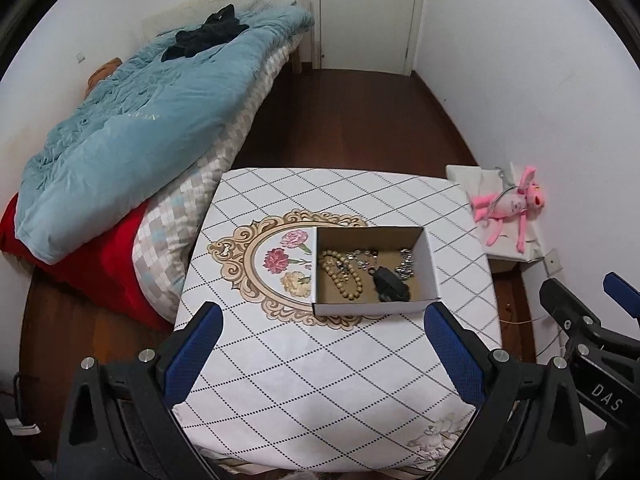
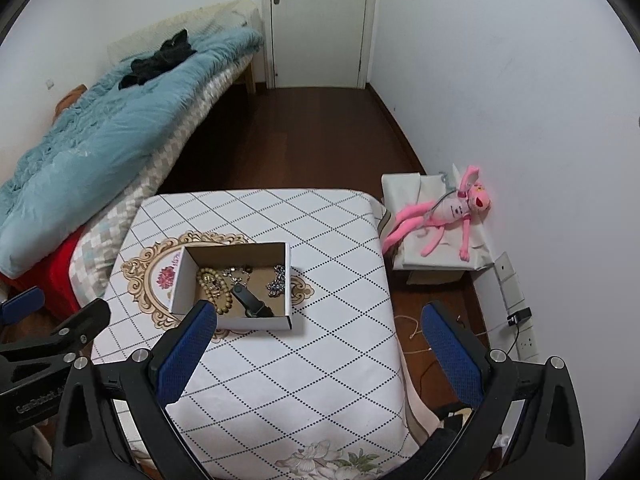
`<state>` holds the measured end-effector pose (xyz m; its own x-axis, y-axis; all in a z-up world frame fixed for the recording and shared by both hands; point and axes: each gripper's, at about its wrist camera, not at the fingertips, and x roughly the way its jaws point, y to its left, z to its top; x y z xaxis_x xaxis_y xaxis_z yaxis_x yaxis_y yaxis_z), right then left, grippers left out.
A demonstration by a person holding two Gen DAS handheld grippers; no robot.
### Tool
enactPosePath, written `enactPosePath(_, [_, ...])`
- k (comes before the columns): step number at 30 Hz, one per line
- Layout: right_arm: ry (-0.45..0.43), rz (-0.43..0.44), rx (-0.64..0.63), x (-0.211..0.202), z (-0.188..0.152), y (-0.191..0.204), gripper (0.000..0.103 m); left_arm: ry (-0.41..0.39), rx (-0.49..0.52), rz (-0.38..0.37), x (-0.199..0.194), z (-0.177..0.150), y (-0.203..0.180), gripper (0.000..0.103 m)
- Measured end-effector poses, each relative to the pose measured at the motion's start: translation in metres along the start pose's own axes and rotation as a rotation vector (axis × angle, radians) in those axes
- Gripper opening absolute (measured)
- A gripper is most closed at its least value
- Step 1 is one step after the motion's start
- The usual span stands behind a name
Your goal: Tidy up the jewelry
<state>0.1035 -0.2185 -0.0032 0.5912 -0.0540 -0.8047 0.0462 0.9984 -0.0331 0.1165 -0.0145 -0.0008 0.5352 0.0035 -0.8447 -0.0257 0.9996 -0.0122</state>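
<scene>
A small open cardboard box point(image 1: 430, 264) point(image 2: 182, 280) sits on the table's patterned cloth. Inside lie a tan bead bracelet point(image 1: 340, 276) point(image 2: 218, 286), silver chain jewelry point(image 1: 406, 266) point(image 2: 277, 280) and a black watch-like piece point(image 1: 390, 290) point(image 2: 252, 300). My left gripper point(image 1: 322, 320) hangs open above the near part of the table, nothing between its blue pads. My right gripper point(image 2: 320, 320) is open too and holds nothing; it hovers near the table's right side, the box ahead to its left. The right gripper point(image 1: 616, 296) shows at the edge of the left wrist view.
The table point(image 1: 340, 380) point(image 2: 280, 380) wears a white diamond-pattern cloth. A bed with a blue quilt point(image 1: 140, 128) point(image 2: 100, 132) runs along the left. A pink plush toy point(image 1: 512, 204) point(image 2: 448, 212) lies on a white box by the right wall. Dark wood floor leads to a door point(image 2: 320, 20).
</scene>
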Motion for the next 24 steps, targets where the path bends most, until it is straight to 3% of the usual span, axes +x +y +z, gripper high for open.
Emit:
enactPosePath(10, [0.093, 0.008, -0.017, 0.042, 0.009, 0.005, 0.103, 0.059, 0.017, 0.021, 0.029, 0.013, -0.002, 0.103])
enactPosePath(24, [0.125, 0.002, -0.024, 0.051, 0.008, 0.005, 0.103, 0.08, 0.008, 0.03, 0.039, 0.013, 0.002, 0.103])
